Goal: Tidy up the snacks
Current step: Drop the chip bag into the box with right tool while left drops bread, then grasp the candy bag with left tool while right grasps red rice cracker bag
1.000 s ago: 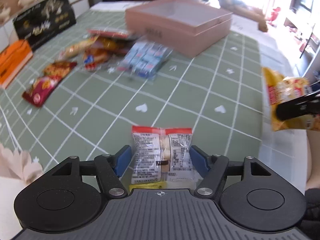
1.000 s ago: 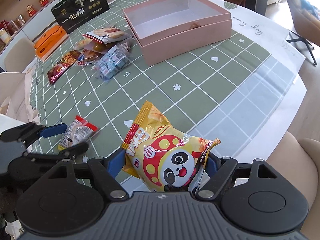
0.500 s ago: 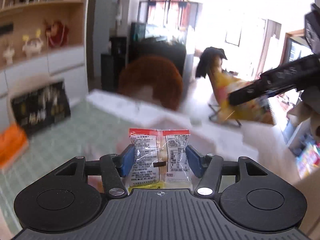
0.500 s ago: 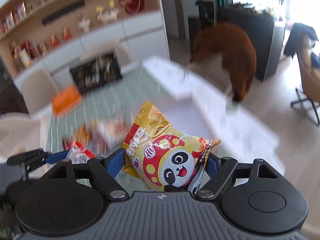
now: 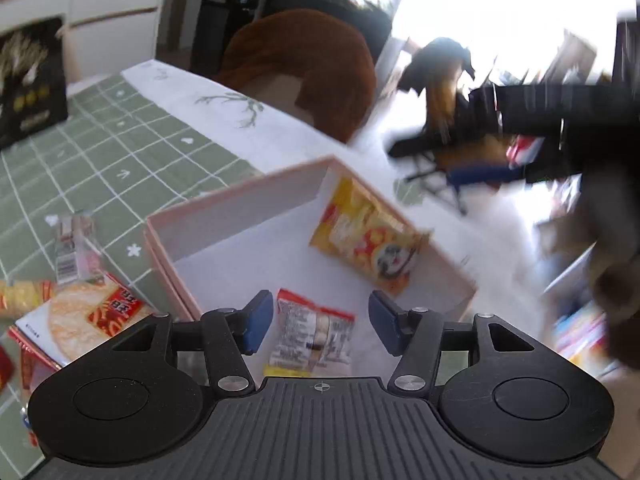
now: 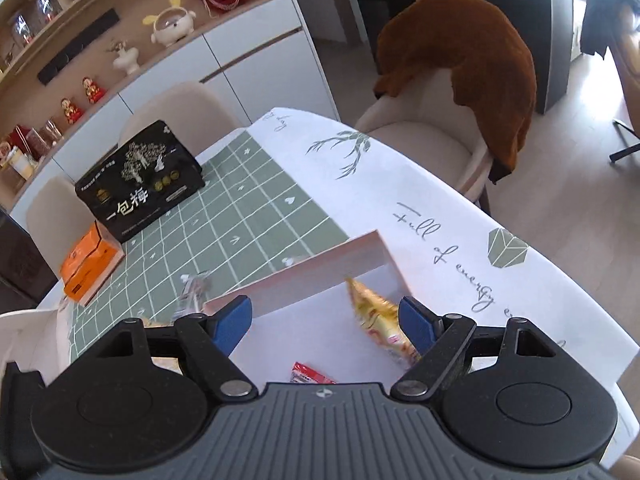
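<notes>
A pink box (image 5: 240,204) with a white floor lies under both grippers. My left gripper (image 5: 320,320) hovers over its near side with its jaws closing. The small clear packet with a red top (image 5: 312,332) lies loose on the box floor below the gap, and neither pad touches it. The yellow panda chip bag (image 5: 368,240) lies in the far corner of the box. My right gripper (image 6: 326,324) is open over the box (image 6: 320,272). The chip bag (image 6: 376,316) is blurred just beside its right pad, and the red-topped packet (image 6: 310,374) peeks out below. In the left wrist view the right gripper (image 5: 460,156) is a dark blur above the box.
Left of the box lie a rice cracker pack (image 5: 92,320) and a small clear packet (image 5: 74,252) on the green checked cloth. A black bag (image 6: 140,184) and an orange box (image 6: 90,264) stand at the far left. A chair with a brown garment (image 6: 460,80) is behind the table.
Both grippers swung from the near part of the table to above the pink box. The chip bag and the small packet have left the jaws and now lie in the box.
</notes>
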The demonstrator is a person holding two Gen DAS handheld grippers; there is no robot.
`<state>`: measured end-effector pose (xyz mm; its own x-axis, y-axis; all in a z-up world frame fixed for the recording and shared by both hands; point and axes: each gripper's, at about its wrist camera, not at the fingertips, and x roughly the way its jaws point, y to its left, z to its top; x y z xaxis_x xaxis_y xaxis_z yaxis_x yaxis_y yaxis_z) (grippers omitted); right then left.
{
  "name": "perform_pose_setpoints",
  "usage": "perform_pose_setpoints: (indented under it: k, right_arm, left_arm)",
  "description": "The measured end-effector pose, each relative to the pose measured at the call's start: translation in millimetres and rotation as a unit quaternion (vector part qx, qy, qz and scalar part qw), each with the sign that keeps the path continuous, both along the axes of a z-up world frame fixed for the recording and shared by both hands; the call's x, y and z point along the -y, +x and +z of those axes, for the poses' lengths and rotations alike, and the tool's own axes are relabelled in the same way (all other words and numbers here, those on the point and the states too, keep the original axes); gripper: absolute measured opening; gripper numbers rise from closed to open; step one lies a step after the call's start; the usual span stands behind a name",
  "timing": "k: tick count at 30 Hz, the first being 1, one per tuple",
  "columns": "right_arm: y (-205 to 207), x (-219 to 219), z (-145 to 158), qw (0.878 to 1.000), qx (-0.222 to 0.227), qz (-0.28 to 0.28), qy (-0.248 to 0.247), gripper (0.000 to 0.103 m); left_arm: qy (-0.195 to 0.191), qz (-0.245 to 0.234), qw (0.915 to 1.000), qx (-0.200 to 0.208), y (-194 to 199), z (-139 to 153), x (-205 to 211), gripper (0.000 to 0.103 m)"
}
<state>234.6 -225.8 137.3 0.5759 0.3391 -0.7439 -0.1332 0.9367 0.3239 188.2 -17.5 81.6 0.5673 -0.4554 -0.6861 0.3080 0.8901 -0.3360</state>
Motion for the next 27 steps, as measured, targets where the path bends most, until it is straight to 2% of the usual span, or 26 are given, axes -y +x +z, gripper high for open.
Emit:
perform_pose_setpoints:
  k: [2, 4, 8, 11, 13, 18, 23, 27]
  right_arm:
    - [1, 6, -9, 1.0, 0.001, -0.007, -0.011, 0.082]
    - [-1, 11, -19, 0.999, -0.005, -0.018, -0.03, 0.082]
    - [-21, 21, -37, 0.997, -0.009, -0.023, -0.073, 0.082]
    - [-47, 27, -46, 0.997, -0.017, -0.033, -0.07, 0.082]
    - [-64, 29, -50, 0.997, -0.02, -0.037, -0.058, 0.082]
    - [-103, 15, -48, 0.998, -0.012, -0.015, -0.065, 0.082]
    - [-128, 6, -49, 0.997, -0.026, 0.005, -0.069, 0.083]
    - [-144, 3, -58, 0.997, -0.043, -0.002, -0.071, 0.083]
  left_arm:
    - [-0.014, 0.031, 0.999, 0.027, -4, 14, -22, 0.061]
    - [0.002, 0.074, 0.9966, 0.036, -6, 19, -43, 0.061]
    - [0.037, 0.108, 0.9935, -0.005, -18, 1, -82, 0.06]
    - [0.059, 0.105, 0.9922, -0.03, -37, -17, -89, 0.06]
    - [0.068, 0.089, 0.9932, -0.032, -44, -24, -86, 0.06]
    - [0.111, -0.012, 0.9933, -0.029, -62, -35, -66, 0.061]
    - [0.146, -0.093, 0.9849, -0.004, -73, -38, -61, 0.062]
    - [0.171, -0.13, 0.9767, 0.007, -75, -40, -50, 0.07]
